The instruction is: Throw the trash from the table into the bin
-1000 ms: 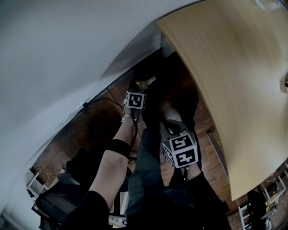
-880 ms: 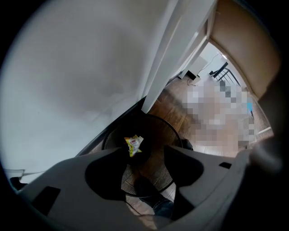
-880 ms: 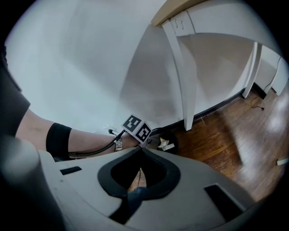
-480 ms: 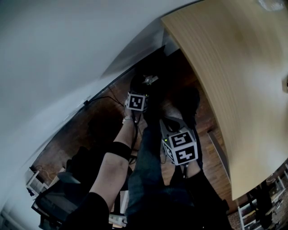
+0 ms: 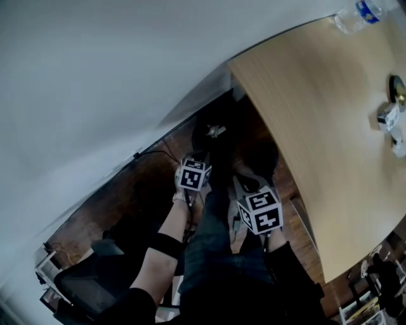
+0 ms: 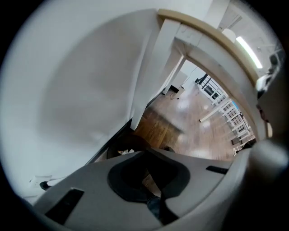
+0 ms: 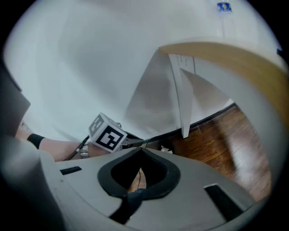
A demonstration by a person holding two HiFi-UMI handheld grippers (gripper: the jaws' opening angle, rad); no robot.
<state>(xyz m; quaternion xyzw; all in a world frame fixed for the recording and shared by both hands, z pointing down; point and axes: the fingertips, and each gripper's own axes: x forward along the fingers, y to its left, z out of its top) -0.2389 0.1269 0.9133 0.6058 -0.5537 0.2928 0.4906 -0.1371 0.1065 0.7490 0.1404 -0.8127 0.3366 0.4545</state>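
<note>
Left gripper (image 6: 145, 152): jaws have just closed, nothing between them. Right gripper (image 7: 141, 151): jaws together, empty. Both hang over the bin (image 5: 202, 132). Remaining trash, a plastic bottle (image 5: 355, 13) and small litter (image 5: 390, 119), lies on the table (image 5: 304, 114) — open wide before descending on it.

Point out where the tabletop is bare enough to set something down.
Bare: the wide stretch of the table from its floor-side edge to the small clutter at the picture's right edge. Crowded only there and by the bottle at the top.
</note>
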